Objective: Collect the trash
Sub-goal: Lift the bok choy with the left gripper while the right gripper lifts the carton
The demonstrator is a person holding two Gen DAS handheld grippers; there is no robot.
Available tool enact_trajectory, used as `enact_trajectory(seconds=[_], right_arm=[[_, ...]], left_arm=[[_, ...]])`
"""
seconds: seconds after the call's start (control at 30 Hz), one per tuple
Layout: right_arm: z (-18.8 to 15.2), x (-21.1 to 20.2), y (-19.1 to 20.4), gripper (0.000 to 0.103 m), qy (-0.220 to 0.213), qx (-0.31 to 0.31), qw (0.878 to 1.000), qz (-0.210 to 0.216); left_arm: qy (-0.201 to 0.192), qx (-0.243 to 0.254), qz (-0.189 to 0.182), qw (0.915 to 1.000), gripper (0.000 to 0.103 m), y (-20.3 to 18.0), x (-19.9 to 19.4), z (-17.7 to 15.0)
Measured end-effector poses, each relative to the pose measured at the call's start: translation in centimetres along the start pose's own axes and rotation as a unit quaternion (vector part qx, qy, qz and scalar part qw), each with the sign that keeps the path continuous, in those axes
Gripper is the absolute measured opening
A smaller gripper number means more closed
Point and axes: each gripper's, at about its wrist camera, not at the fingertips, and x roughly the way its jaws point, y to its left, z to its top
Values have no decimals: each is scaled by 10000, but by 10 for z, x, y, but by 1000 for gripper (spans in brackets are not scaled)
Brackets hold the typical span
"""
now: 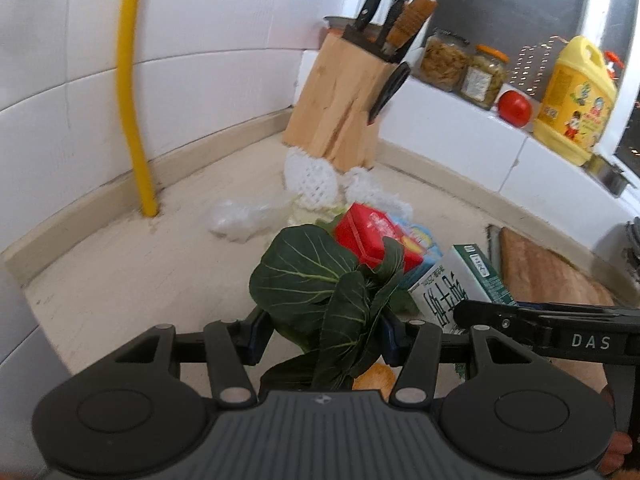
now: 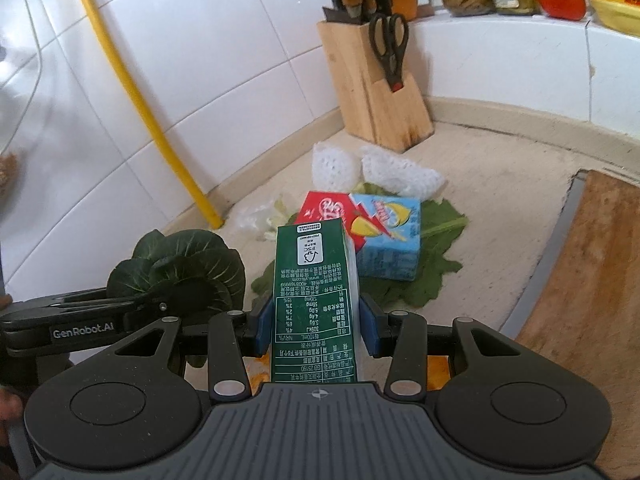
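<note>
green milk carton (image 2: 314,304) is clamped in the right gripper (image 2: 316,320), dark leaves (image 1: 320,296) in the left gripper (image 1: 320,336); red box (image 2: 332,212), blue box (image 2: 390,240) and foam nets (image 2: 400,172) remain near the worktop's (image 1: 120,280) back corner.

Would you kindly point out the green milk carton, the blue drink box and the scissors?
green milk carton (image 2: 314,304): right wrist view, printed side panel.
blue drink box (image 2: 390,236): right wrist view, front face.
scissors (image 2: 390,46): right wrist view, handles.

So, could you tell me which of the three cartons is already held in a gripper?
The green carton, clamped between the right gripper's fingers; the red carton and blue carton lie on the counter.
</note>
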Motion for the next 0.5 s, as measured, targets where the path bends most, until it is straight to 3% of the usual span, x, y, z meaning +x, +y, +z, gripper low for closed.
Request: enact_trajectory(seconds=[0.5], right_arm=[[-20,-14,28,51,-72,-187,9993,-307]], left_arm=[[-97,119,-111,9998,47,8,-33,-22]])
